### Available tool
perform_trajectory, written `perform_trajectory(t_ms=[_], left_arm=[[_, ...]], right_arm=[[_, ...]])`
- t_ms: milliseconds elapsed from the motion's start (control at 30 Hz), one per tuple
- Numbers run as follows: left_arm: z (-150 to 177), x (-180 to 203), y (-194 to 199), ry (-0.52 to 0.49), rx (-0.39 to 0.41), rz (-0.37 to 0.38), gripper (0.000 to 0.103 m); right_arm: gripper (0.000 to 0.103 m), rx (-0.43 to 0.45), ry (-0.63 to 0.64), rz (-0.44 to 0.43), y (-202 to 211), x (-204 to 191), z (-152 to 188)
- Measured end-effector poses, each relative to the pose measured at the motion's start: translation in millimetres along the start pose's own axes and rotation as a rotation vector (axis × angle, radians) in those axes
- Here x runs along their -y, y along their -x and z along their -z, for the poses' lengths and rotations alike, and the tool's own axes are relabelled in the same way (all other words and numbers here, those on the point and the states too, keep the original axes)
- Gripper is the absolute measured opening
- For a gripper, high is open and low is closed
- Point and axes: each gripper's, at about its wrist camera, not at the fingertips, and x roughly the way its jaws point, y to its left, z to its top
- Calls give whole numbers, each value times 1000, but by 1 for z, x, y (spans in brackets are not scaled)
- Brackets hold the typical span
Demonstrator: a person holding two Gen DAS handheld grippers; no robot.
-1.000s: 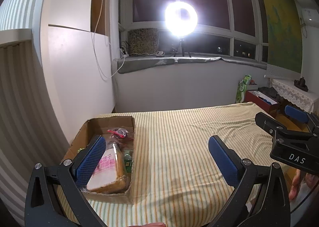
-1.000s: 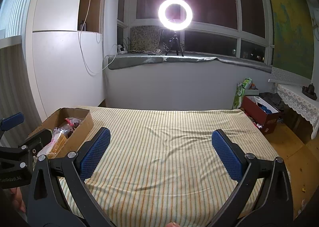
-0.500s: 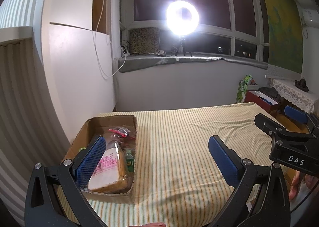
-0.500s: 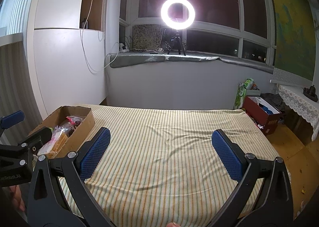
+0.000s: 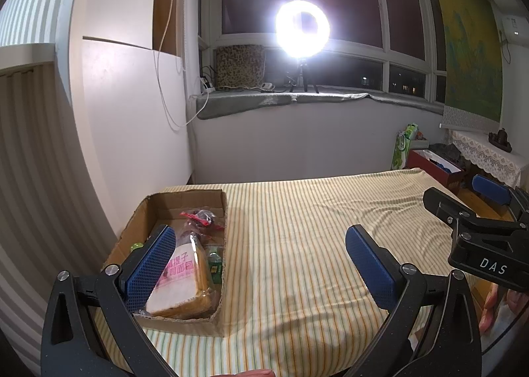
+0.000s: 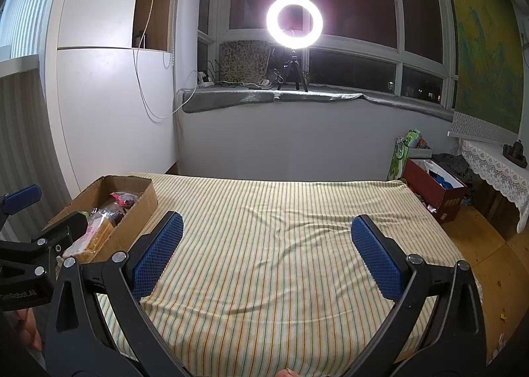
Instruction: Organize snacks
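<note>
An open cardboard box (image 5: 185,201) sits on the left of a striped bedsheet (image 5: 297,231). It holds a bag of sliced bread (image 5: 185,281), a red-and-clear snack bag (image 5: 200,218) and small green packs (image 5: 215,264). The box also shows in the right wrist view (image 6: 139,208). My left gripper (image 5: 261,261) is open and empty, its left finger in front of the box. My right gripper (image 6: 266,251) is open and empty above the bare sheet. The right gripper's body (image 5: 476,238) shows at the right edge of the left wrist view.
A white cabinet wall (image 5: 132,119) stands behind the box. A ring light (image 6: 294,24) on a tripod stands on the windowsill. A red box (image 6: 433,188) and a green bag (image 6: 405,152) are on the floor to the right of the bed.
Both grippers stay open and nearly still. The views have drifted only slightly; the box and its snacks have not moved.
</note>
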Motion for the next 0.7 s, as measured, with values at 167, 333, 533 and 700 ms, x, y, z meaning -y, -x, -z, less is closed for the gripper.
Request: perform_trajectory(t_ms=[167,333,533,700], left_arm=[[1,0,-1,-1,-3,1,102],[2,-1,-2,1,-6,2,102],[3,-2,-2,3,-9,5,102],[4,-4,-4,1,-12,5,102]], right_arm=[[103,-1,0,0,0,0,1],[103,-2,0,-1,0,0,1],[103,-1,0,-1,0,0,1],[103,-2,-1,0,0,0,2]])
